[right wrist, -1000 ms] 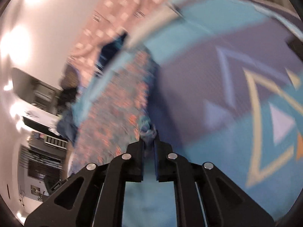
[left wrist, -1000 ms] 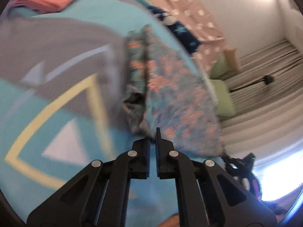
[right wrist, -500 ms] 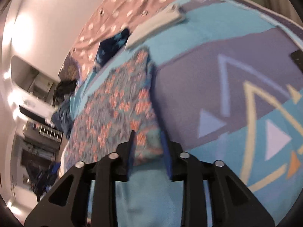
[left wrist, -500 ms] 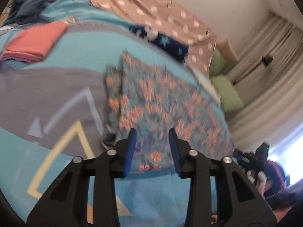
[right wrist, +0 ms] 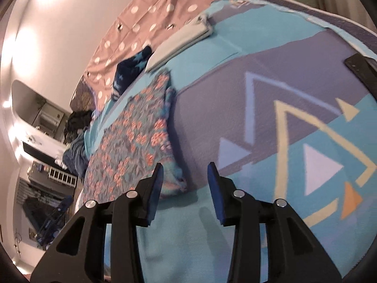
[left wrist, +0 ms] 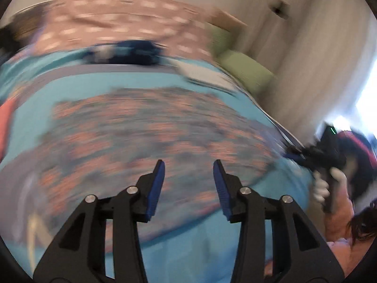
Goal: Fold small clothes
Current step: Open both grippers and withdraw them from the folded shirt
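Observation:
A floral garment (left wrist: 153,127), grey-teal with orange flowers, lies flat on the teal and purple blanket (right wrist: 235,108). The left wrist view is smeared by motion. My left gripper (left wrist: 188,165) hovers over the garment's near edge, its jaws opening, with nothing between the blue pads. In the right wrist view the floral garment (right wrist: 136,136) stretches away to the left. My right gripper (right wrist: 185,167) is low over its near corner, jaws opening. That crumpled corner lies loose on the blanket by the left pad, and neither pad presses on it.
A navy star-print cloth (right wrist: 132,68) and a folded white cloth (right wrist: 181,40) lie beyond the garment. A folded coral cloth (left wrist: 6,122) sits at the left edge. Green pillows (left wrist: 245,68) and curtains are at the right. A gloved hand (left wrist: 329,181) shows at the far right.
Both grippers were shut on the garment's edge and have let it go; their jaws now stand apart. The left gripper has risen, swung sideways and rolled. The garment now lies flat.

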Tool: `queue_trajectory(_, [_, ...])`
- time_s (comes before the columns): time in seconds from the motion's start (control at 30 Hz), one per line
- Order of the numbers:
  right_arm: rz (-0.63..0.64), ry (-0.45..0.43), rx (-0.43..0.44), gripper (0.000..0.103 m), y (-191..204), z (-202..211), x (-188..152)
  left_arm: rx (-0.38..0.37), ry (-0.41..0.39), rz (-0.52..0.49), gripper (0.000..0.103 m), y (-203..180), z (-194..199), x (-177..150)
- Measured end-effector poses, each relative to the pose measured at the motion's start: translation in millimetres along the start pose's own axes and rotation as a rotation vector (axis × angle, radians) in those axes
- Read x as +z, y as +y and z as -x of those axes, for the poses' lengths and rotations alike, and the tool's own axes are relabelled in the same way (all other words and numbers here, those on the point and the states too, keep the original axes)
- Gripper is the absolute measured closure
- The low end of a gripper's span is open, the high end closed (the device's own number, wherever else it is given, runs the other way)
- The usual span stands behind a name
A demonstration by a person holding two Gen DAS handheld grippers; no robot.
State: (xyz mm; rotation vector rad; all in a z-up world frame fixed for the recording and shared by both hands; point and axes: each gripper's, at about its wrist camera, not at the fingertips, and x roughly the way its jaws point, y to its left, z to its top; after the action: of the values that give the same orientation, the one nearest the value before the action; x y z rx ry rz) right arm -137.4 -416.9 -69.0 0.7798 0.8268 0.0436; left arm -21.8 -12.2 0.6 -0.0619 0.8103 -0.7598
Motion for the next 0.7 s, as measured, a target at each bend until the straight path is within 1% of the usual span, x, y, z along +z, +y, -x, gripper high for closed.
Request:
queue_trajectory(0.03, [-0.009,-0.010,-0.005,0.063,-3.5,2.6,-0.9,-0.040,0.037,-0.049,0.060,-18.2,-15.0,2.9])
queue_trajectory(0.07, [-0.021,-0.026,-0.010,0.063,-8.5,7.0,-2.3,-0.089,0.080,-0.119,0.057,-41.9,-37.8,7.0])
queue_trajectory(0.13, [-0.037,-0.049,-0.024,0.063,-15.1,14.0,-4.5,-0.136,0.138,-0.228,0.057,-79.5,-66.3,7.4])
queue_trajectory(0.2, [-0.052,-0.079,-0.035,0.063,-24.0,24.4,-7.2,-0.189,0.200,-0.342,0.052,-117.7,-101.5,5.7])
queue_trajectory(0.3, [-0.072,-0.127,-0.042,0.063,-36.7,39.2,-10.1,-0.184,0.265,-0.454,0.050,-153.1,-139.5,-3.6])
queue_trajectory(0.33, [-0.082,-0.140,-0.037,0.061,-41.3,43.3,-10.7,-0.172,0.280,-0.488,0.049,-160.7,-150.3,-7.2])
queue_trajectory(0.4, [-0.103,-0.159,-0.024,0.057,-50.5,48.3,-10.4,-0.124,0.308,-0.573,0.043,-177.8,-171.5,-15.2])
queue_trajectory(0.47, [-0.114,-0.161,-0.013,0.057,-57.7,50.5,-9.3,-0.087,0.305,-0.624,0.041,-182.1,-183.8,-17.0])
queue_trajectory(0.5, [-0.116,-0.160,-0.008,0.057,-61.0,50.6,-8.4,-0.067,0.295,-0.641,0.042,-185.6,-186.4,-16.6])
queue_trajectory(0.53, [-0.115,-0.158,-0.004,0.057,-63.6,50.0,-7.4,-0.054,0.283,-0.647,0.050,-187.0,-186.1,-14.1])
queue_trajectory(0.57, [-0.113,-0.155,-0.001,0.057,-64.5,49.1,-6.7,-0.022,0.273,-0.634,0.079,-184.3,-185.9,-6.8])
queue_trajectory(0.6, [-0.111,-0.151,0.006,0.057,-65.6,47.5,-5.9,-0.032,0.284,-0.584,0.097,-178.1,-185.2,2.5])
queue_trajectory(0.63, [-0.109,-0.146,0.015,0.057,-66.5,45.6,-5.3,-0.089,0.302,-0.472,0.097,-163.6,-181.9,16.3])
queue_trajectory(0.67, [-0.108,-0.141,0.022,0.057,-66.4,44.0,-5.2,-0.112,0.295,-0.393,0.097,-154.0,-179.0,27.8])
queue_trajectory(0.7, [-0.102,-0.132,0.035,0.057,-66.8,41.2,-5.1,-0.116,0.278,-0.323,0.097,-139.2,-173.6,36.6])
